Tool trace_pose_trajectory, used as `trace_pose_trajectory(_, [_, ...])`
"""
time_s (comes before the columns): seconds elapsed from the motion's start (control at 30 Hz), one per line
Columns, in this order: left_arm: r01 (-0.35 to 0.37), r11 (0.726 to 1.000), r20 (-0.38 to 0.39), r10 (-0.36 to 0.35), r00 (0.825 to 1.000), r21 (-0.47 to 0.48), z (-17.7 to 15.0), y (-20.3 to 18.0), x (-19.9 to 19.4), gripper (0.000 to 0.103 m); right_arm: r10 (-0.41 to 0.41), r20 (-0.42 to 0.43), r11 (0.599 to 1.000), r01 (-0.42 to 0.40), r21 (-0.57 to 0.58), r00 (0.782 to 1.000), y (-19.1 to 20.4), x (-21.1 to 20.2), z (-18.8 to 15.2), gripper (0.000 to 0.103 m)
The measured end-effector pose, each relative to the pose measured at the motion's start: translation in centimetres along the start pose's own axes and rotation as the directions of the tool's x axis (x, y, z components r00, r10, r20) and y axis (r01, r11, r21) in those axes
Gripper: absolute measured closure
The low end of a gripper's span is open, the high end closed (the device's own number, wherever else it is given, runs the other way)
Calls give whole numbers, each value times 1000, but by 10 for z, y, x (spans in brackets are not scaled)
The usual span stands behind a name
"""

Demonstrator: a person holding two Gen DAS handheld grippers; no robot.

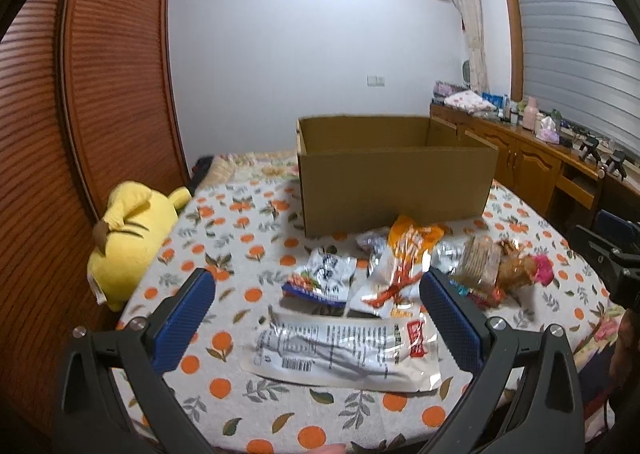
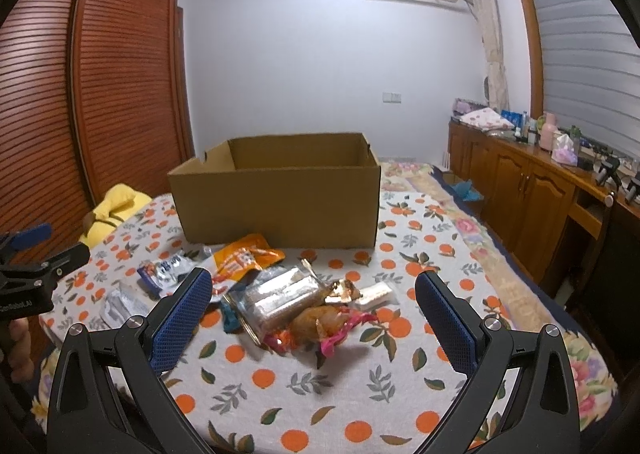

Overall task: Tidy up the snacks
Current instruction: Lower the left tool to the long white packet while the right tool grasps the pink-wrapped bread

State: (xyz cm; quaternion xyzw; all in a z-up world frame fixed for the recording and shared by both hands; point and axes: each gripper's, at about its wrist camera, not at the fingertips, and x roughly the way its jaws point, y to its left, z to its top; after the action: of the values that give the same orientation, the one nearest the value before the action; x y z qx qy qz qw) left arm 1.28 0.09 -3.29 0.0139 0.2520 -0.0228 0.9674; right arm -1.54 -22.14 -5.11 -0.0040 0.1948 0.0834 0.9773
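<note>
While both grippers, left [image 1: 316, 294] and right [image 2: 314, 294], gape empty: one cardboard box [image 2: 276, 206], open-topped. Roughly seven snack packets [image 2: 280, 294], loose on one orange-print cloth [image 2: 320, 386]; one yellow plush [image 1: 128, 234].

One cardboard box [image 1: 396, 190], one yellow plush toy [image 1: 128, 238], two grippers, several snack packets.

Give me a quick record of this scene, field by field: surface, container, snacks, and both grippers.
surface: orange-print cloth
container: open cardboard box, nothing visible inside
snacks: loose pile in front of the box; long white packet nearest the left gripper, clear cracker pack nearest the right
left gripper: open, holding nothing
right gripper: open, holding nothing
bystander: yellow plush toy at the cloth's left edge
</note>
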Motion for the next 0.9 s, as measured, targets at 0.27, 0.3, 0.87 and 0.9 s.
trace_pose_trajectory(0.27, [19, 1000, -71, -18, 997, 8, -16, 2, 21, 0, 1, -65, 1000, -2, -15, 998, -9, 22, -12, 0])
trace_pose_trajectory(0.3, [19, 1000, -77, -19, 997, 10, -17, 2, 23, 0, 1, -70, 1000, -3, -16, 998, -9, 24, -12, 0])
trace_pose_trajectory(0.87, [52, 998, -194, -46, 980, 24, -33, 6, 53, 0, 58, -184, 998, -63, -24, 981, -25, 61, -23, 3])
trace_pose_trajectory(0.9, [53, 998, -200, -47, 979, 24, -34, 7, 54, 0, 60, -193, 997, -66, -27, 979, -27, 63, -24, 3])
